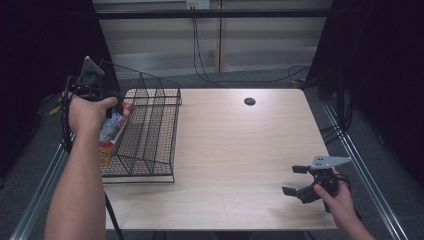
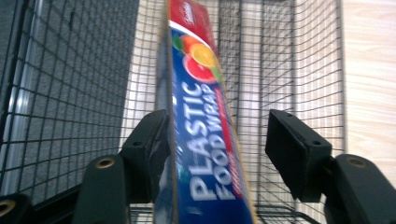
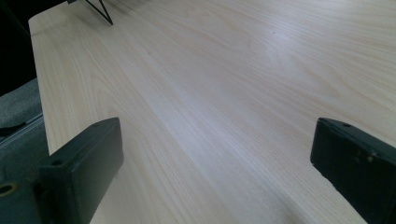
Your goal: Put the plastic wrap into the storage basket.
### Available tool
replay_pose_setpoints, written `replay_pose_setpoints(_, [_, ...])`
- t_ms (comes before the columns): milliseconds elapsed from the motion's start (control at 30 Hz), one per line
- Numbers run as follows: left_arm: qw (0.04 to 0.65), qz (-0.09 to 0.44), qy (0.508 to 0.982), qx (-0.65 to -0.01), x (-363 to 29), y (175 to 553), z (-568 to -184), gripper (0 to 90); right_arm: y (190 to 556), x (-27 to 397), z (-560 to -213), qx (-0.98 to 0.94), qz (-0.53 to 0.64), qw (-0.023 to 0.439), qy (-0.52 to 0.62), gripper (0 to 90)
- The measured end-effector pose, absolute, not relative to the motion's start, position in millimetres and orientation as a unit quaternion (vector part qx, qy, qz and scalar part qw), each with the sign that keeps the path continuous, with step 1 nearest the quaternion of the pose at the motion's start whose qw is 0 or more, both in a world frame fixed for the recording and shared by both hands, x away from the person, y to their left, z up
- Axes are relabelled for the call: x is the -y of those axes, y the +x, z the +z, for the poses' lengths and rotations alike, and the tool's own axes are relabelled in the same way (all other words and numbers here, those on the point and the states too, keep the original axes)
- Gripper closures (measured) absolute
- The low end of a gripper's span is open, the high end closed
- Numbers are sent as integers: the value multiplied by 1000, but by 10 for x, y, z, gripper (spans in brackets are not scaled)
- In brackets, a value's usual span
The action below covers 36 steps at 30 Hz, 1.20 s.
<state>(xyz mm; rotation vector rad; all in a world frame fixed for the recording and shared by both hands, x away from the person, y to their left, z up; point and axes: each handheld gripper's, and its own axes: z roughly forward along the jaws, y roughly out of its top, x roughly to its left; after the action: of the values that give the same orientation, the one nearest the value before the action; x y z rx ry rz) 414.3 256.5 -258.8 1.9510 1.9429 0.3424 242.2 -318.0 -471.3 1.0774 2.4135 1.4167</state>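
At the far left of the high view, the person's left forearm rises from the bottom edge to the left gripper (image 1: 92, 80), held high in the upper left of the frame over the near-left end of a black wire rack (image 1: 150, 130). The rack stands on the left part of the pale wooden table (image 1: 235, 165) and is split into long compartments by mesh dividers. In its leftmost compartment, just under the hand, lies a long plastic food wrap box (image 1: 111, 135), blue and red with an orange-yellow lower end.

In the left gripper view the box (image 2: 205, 140) runs up the middle of the frame, standing on its narrow edge between the two black jaws, with the rack's mesh (image 2: 70, 93) on all sides. The left jaw lies against the box's side; the right jaw stands clearly away from it, with mesh showing through the gap. So the jaws are parted and not pinching the box.

Towards the upper middle of the high view, a small dark round hole (image 1: 249, 101) sits in the tabletop.

At the lower right, the right gripper (image 1: 295, 180) is held just above the bare table, well apart from the rack. In the right gripper view its jaws stand wide apart over bare wood (image 3: 210, 93), nothing between them.
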Motion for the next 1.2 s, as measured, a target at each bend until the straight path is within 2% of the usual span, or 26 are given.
replay_pose_setpoints(500, [238,112,714,-649,-2246,4066,-2491,240,2423,3171,-4694,-802,473,72,357,25])
replay_pose_setpoints(733, [271,96,725,-626,-2026,4039,-2535,200,2424,3167,-4689,-803,473,72,356,26])
replay_pose_setpoints(1200, [295,80,763,-570,-1583,3971,-2666,162,2419,3169,-4684,-802,474,75,355,25])
